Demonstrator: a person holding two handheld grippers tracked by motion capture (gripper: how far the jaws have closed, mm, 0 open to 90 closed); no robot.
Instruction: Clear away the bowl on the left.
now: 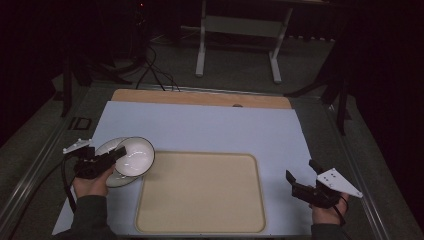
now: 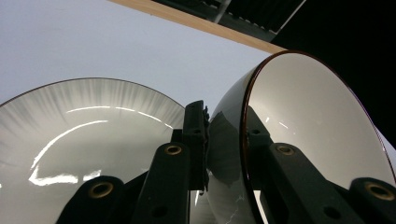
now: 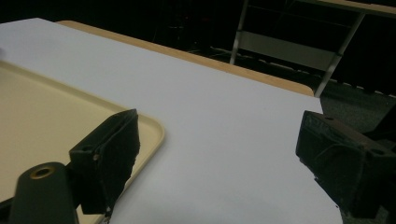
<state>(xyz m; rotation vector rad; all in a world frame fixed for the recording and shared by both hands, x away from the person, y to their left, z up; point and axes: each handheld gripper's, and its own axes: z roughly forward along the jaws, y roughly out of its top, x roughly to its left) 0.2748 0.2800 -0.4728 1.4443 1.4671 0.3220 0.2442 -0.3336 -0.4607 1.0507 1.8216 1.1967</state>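
Left gripper [image 1: 111, 156] has its jaws clamped on the tilted bowl's [image 1: 134, 156] rim, over a plate [image 2: 84, 135]; right gripper [image 1: 304, 178] sits wide open beside the tray [image 1: 200, 192].

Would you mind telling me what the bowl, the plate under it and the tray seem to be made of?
Bowl: likely glazed ceramic; glossy white with sharp reflections and a thin dark rim line. The left gripper clamps its wall.
Plate: probably the same glazed ware; shiny, with fine grey streaks running out to the edge.
Tray: looks like matte beige plastic; even colour, no glare, a rounded moulded lip.
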